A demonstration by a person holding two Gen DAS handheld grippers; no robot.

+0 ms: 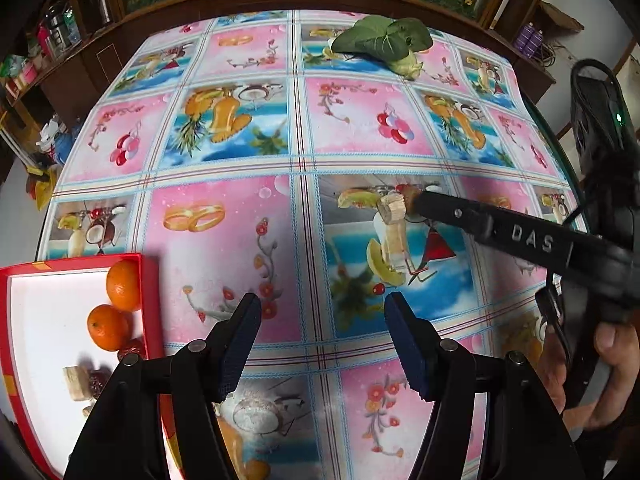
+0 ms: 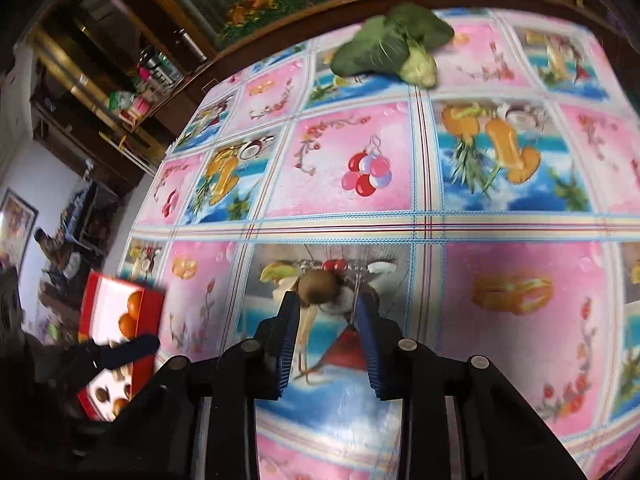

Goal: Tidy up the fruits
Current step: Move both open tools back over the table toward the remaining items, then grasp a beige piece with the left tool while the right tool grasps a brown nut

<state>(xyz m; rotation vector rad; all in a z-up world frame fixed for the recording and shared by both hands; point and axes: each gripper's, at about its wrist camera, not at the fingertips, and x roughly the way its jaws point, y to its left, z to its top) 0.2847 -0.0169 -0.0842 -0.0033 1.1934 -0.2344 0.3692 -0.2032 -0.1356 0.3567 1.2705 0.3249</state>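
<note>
The red box at the table's left edge already holds two oranges and some small pieces. The right gripper stands narrow around a brown fruit on the tablecloth; whether it already pinches is unclear. The left gripper hangs half open and empty, and a leafy vegetable lies far back.

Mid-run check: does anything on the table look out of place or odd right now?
Yes: a leafy green vegetable lies alone at the table's far edge, away from the red box holding the oranges. Also, a small brown fruit sits at the right gripper fingertips, off toward its left finger rather than centred.
</note>
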